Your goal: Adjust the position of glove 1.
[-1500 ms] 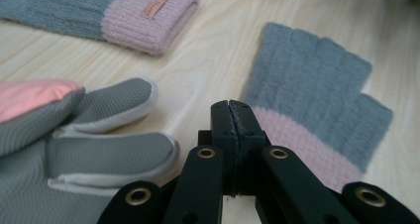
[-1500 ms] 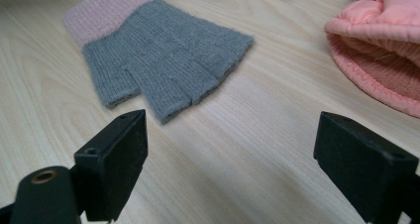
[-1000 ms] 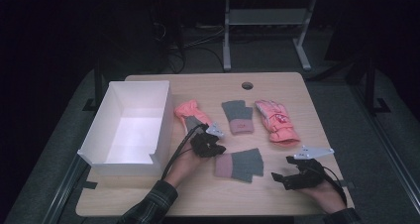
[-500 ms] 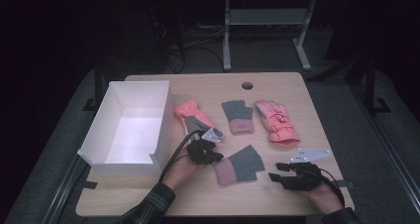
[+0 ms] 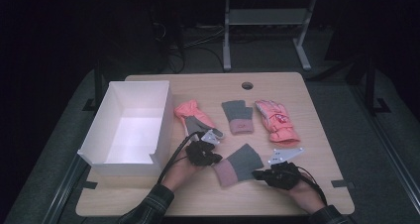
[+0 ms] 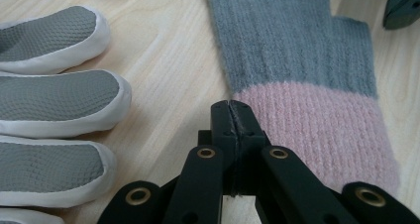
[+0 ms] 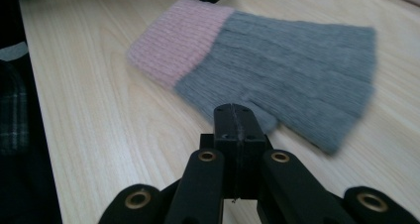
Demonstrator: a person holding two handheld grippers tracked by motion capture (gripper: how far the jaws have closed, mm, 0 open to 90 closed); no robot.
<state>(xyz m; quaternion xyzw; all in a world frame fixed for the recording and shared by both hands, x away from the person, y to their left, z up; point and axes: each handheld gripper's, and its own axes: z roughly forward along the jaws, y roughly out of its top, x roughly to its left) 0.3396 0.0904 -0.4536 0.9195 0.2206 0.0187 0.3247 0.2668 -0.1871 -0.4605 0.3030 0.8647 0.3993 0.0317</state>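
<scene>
A grey knit glove with a pink cuff (image 5: pixel 238 163) lies at the table's front middle, between my two grippers. My left gripper (image 5: pixel 217 160) is shut, its tips pinching the corner of the pink cuff (image 6: pixel 317 130). My right gripper (image 5: pixel 255 173) has just been closing and now sits shut on the glove's grey thumb edge (image 7: pixel 267 121). In the left gripper view the jaws (image 6: pixel 231 106) meet at the cuff's edge. The right gripper view has its tips (image 7: pixel 233 108) over the glove's near edge.
An open white box (image 5: pixel 163 119) stands at the left. Behind the grippers lie an orange glove with a grey palm (image 5: pixel 194 116), a second grey and pink knit glove (image 5: pixel 236 116) and a pink ski glove (image 5: pixel 275 120). A cable hole (image 5: pixel 247 85) is near the far edge.
My right gripper slid left to the knit glove and shut its jaws. The glove turned, its grey end swinging away from me. The left hand barely moved.
</scene>
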